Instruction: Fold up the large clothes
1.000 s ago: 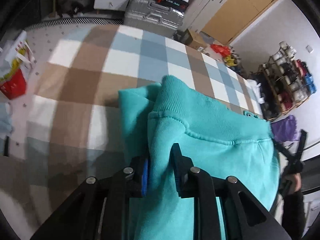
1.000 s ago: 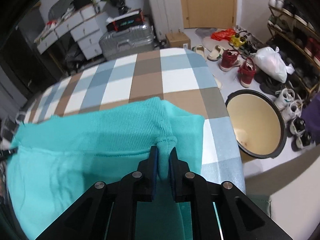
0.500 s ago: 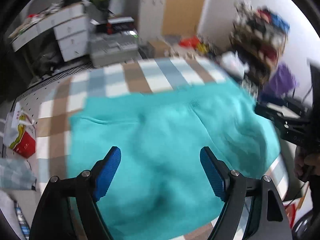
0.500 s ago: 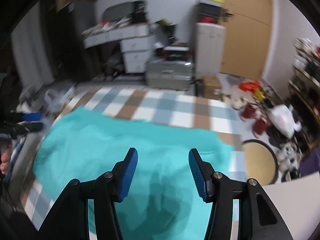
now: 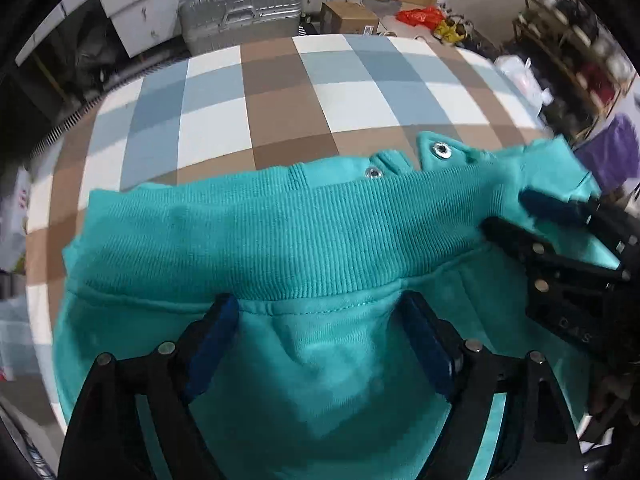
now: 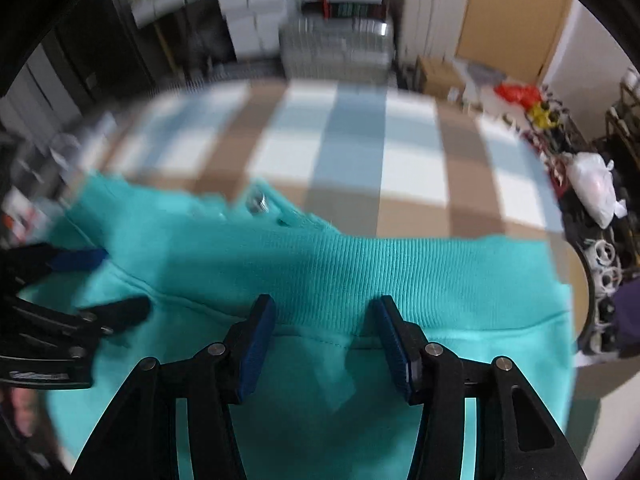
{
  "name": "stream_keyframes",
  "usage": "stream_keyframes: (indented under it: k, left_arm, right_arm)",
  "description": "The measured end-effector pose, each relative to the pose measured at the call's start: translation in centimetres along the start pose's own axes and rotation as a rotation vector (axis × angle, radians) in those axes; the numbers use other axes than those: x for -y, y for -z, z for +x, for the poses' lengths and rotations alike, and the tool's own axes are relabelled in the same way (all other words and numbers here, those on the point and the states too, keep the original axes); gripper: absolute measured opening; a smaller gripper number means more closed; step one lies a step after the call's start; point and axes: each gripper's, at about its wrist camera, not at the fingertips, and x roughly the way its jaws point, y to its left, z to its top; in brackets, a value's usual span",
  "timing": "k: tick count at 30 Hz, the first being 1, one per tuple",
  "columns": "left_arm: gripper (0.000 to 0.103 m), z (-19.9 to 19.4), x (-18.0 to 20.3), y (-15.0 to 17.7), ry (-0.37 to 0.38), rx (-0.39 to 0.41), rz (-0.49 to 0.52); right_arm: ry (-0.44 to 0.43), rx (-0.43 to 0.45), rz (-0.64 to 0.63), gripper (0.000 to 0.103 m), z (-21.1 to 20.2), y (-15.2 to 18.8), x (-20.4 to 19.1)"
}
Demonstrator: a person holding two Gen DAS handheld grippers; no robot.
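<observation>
A checked table (image 5: pixel 280 92) bore a teal garment (image 5: pixel 320 240); suitcase (image 5: pixel 240 4) at twelve o'clock; both tongs (image 5: pixel 316 320) (image 6: pixel 324 332) hung released, their jaws just opened.

No text reads clearly; faint embossed letters on the right gripper (image 5: pixel 560 216) body stay too blurred to decipher.

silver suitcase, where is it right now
In the left wrist view the silver suitcase stands on the floor beyond the checked table's far edge, between white drawers and a cardboard box.

Dim indoor light, fisheye edges, motion blur
</observation>
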Motion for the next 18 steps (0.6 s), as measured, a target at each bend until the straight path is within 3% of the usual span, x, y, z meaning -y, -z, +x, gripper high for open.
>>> stream_keyframes:
  k: [5,9,11,14,18]
  left_arm:
    - [0.082,-1.7,-0.4,1.2,0.021,0.017,-0.034]
    - [0.082,-5.7,-1.1,3.6,0.149,0.078,-0.059]
    - [0.082,-7.9,-0.4,5.9,0.153,0.134,-0.030]
    - [0.082,-6.9,1.0,8.1,0.092,0.097,0.026]
    - [0.083,-3.1,0.2,8.2,0.105,0.040,-0.059]
  right_arm:
    - [0.055,-0.014,-0.026,0.051,-0.3,0.0,-0.7]
    - [-0.068,0.033,0.030,0.046,-5.0,1.9,0.6]
    - [-0.091,0.102,0.016,0.047,-8.6,3.6,0.6]
    - [-0.144,0.097,0.003,0.049,-10.8,5.5,-0.3]
    - [-0.076,0.005,-0.064,0.048,-8.3,7.8,-2.4]
